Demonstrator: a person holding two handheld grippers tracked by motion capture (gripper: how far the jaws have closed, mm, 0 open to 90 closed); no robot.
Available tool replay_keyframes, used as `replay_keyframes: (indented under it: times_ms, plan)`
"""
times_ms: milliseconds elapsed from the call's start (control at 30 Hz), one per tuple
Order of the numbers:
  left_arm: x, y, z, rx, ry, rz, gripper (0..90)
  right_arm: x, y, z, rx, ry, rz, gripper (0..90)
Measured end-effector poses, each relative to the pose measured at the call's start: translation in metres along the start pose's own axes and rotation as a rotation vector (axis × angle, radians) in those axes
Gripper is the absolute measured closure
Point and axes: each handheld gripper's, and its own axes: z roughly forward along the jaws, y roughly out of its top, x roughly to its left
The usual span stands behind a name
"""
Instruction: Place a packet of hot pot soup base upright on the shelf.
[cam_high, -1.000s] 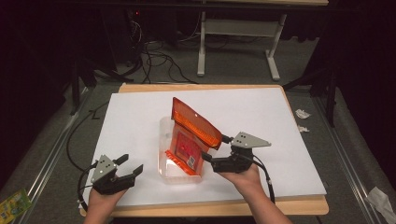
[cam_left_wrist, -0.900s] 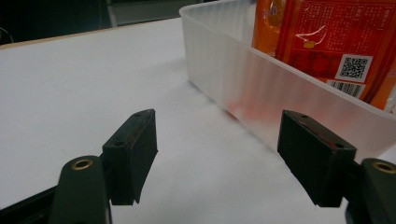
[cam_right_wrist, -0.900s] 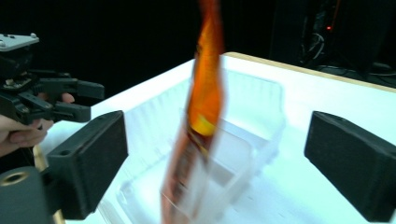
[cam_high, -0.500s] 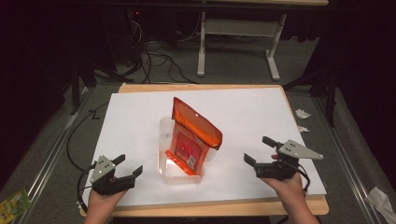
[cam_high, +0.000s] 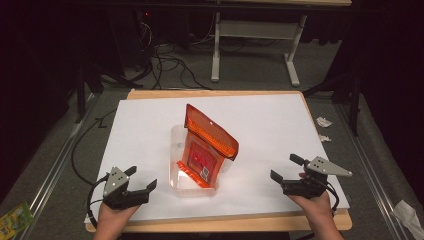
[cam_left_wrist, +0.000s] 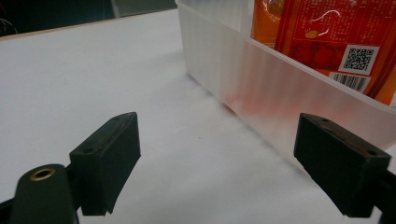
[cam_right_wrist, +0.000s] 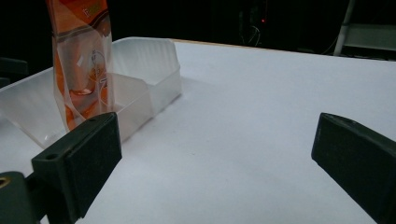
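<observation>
Orange pouch (cam_high: 207, 150) upright in clear bin (cam_high: 181, 186), between both grippers' open jaws, untouched

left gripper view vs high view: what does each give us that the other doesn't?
Left gripper view alone: the QR code and barcode on the orange pouch, readable through the bin wall. High view alone: the right gripper, open, well clear of the bin, and the cables on the floor. Both: pouch standing in the translucent bin, white table, open left gripper.
</observation>
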Motion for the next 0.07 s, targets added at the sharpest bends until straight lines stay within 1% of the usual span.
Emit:
replay_keyframes:
  times_ms: [67]
  plan:
    - [0.0014, 0.0000, -0.0010, -0.002, -0.006, -0.006, 14.7, -0.0003, 0.0011, 0.0001, -0.007, -0.004, 0.010, 1.6]
